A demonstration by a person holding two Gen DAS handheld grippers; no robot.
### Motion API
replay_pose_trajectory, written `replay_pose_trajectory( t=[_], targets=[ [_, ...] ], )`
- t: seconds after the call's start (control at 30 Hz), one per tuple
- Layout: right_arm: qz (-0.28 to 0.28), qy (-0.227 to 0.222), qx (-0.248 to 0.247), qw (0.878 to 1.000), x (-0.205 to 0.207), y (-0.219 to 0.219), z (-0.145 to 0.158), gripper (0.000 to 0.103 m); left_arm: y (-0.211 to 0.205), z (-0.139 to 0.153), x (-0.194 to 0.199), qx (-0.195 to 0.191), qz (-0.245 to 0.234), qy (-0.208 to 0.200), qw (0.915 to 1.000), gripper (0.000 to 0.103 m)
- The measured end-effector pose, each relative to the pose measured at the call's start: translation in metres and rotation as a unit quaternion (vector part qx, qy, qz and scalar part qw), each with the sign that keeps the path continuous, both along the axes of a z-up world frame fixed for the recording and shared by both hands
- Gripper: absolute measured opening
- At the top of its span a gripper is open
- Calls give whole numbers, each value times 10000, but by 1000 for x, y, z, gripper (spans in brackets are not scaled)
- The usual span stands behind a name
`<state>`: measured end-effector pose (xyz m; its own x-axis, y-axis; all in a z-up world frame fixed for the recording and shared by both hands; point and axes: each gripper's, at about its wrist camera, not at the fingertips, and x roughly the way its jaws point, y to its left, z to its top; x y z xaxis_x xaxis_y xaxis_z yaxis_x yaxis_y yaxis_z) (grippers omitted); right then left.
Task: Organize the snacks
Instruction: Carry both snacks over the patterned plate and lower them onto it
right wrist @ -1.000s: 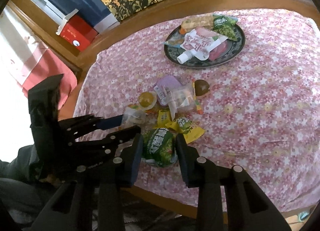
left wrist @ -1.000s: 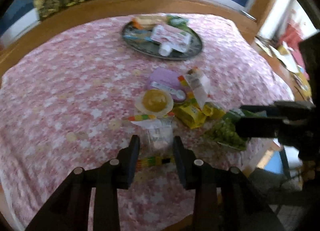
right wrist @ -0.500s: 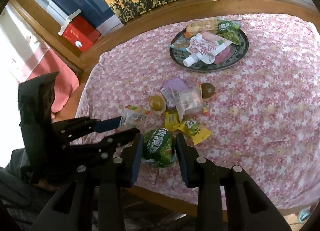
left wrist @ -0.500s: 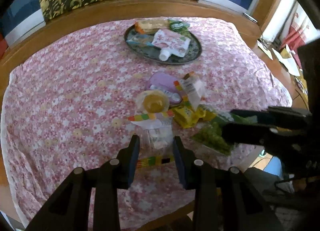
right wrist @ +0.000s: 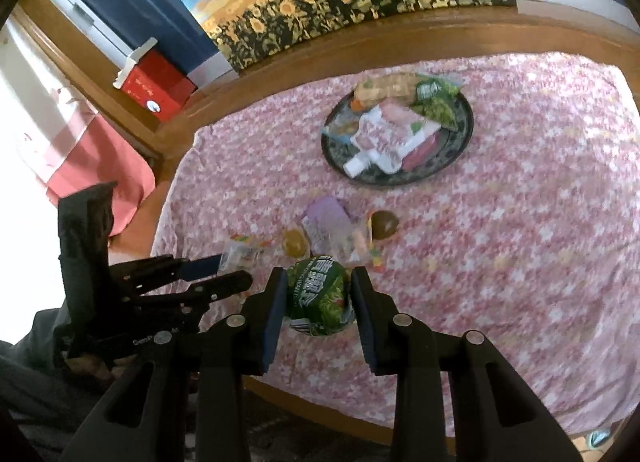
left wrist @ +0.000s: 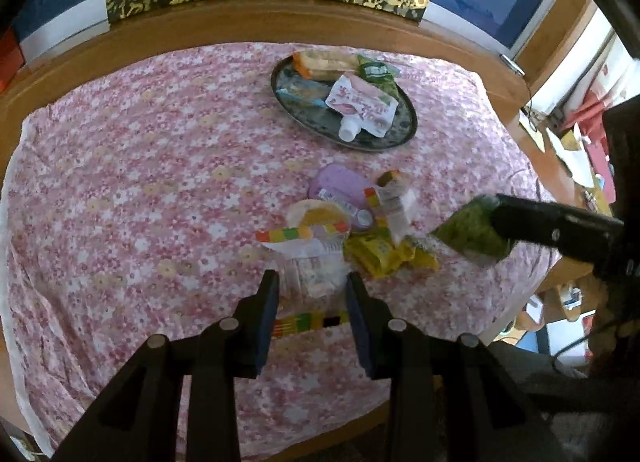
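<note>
The bench (left wrist: 120, 181) carries a dark tray (left wrist: 296, 117) far off, already holding snacks. The right claw (right wrist: 318, 296) is clamped on a green snack bag (right wrist: 318, 294), lifted: light, soft, crinkly, best pinched mid-body. The left claw (left wrist: 310, 294) grips a clear packet (left wrist: 310, 278); only the right view shows the bag's print.

daylight, bright | blown-out glare left | motion blur | fisheye edge warp
</note>
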<state>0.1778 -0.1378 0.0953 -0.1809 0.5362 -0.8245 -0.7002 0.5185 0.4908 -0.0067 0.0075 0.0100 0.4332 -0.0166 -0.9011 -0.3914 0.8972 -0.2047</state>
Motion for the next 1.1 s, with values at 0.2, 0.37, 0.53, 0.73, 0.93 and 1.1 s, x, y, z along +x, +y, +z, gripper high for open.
replay_pose_trajectory(
  t=[0.2,0.37,0.53,0.73,0.93,1.1],
  targets=[
    [208,-45,266,9994,20,9,10,34,2,19,11,142,16,-123,9998,35],
    [323,-201,525,9979,46,21,13,34,3,33,33,301,-106,-320,9990,35],
    [264,-188,722,9969,69,33,13,34,6,30,55,401,-35,-296,9988,35],
    [395,-246,831,9955,86,54,7,34,7,21,77,398,-51,-278,9988,36],
    [490,-184,864,9949,108,75,-2,34,19,14,95,268,215,-343,9988,36],
    [607,-166,911,9939,119,89,-9,34,26,15,111,388,298,-332,9983,36]
  ],
)
